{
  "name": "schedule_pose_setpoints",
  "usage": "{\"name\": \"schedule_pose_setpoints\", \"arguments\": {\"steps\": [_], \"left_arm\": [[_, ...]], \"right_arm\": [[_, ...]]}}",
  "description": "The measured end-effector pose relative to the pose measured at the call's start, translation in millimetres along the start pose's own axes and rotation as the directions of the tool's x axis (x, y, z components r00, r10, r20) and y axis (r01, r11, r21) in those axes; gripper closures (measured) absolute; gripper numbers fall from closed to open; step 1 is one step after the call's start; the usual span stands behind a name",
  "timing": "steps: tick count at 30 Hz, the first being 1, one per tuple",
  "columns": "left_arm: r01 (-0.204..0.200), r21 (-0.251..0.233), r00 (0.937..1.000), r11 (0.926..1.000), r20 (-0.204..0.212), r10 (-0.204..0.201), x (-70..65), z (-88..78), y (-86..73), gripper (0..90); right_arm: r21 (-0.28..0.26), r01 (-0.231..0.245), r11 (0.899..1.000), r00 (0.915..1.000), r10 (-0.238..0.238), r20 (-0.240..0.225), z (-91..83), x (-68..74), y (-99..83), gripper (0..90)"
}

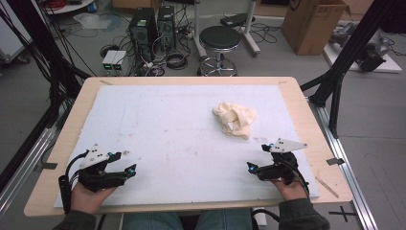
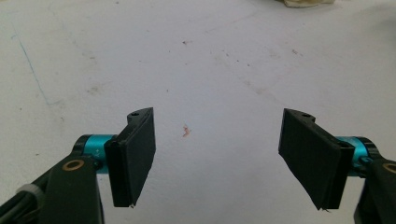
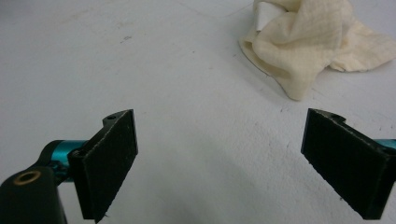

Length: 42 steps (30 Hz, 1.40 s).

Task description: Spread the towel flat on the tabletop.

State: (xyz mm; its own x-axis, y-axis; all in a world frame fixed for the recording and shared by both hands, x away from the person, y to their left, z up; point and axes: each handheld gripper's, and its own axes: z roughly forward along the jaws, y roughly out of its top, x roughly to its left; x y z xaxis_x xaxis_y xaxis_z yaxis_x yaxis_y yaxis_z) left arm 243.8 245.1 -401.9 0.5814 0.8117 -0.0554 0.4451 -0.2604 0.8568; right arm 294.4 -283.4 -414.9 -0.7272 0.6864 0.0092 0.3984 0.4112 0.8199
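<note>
A crumpled cream cloth lies on the white mat, right of centre. In the right gripper view the cloth sits ahead and to the right of the jaws. My right gripper rests near the mat's front right corner, open, with nothing between its pads. Near the front left corner my left gripper is held open over bare mat, jaws wide and empty in the left gripper view. A small edge of the cloth peeks in at the top of that view.
The mat covers a wooden table whose rim shows all round. Beyond the far edge stand a black stool, computer towers, cables and a cardboard box. Black frame struts rise at the right.
</note>
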Motion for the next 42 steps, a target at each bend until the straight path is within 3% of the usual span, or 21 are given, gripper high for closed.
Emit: {"name": "schedule_pose_setpoints", "arguments": {"steps": [16,42], "left_arm": [[-0.007,-0.010,0.9999,0.9999,0.010,0.007,-1.1,2.3,2.5,27.8],[-0.003,-0.024,1.0000,0.9997,-0.002,0.003,0.5,3.5,2.8,27.9]], "right_arm": [[-0.004,-0.026,1.000,0.9996,0.026,0.007,-0.6,-1.4,-2.3,10.0],[-0.014,0.000,1.000,1.0000,0.000,-0.006,2.2,-0.9,8.0,10.0]]}}
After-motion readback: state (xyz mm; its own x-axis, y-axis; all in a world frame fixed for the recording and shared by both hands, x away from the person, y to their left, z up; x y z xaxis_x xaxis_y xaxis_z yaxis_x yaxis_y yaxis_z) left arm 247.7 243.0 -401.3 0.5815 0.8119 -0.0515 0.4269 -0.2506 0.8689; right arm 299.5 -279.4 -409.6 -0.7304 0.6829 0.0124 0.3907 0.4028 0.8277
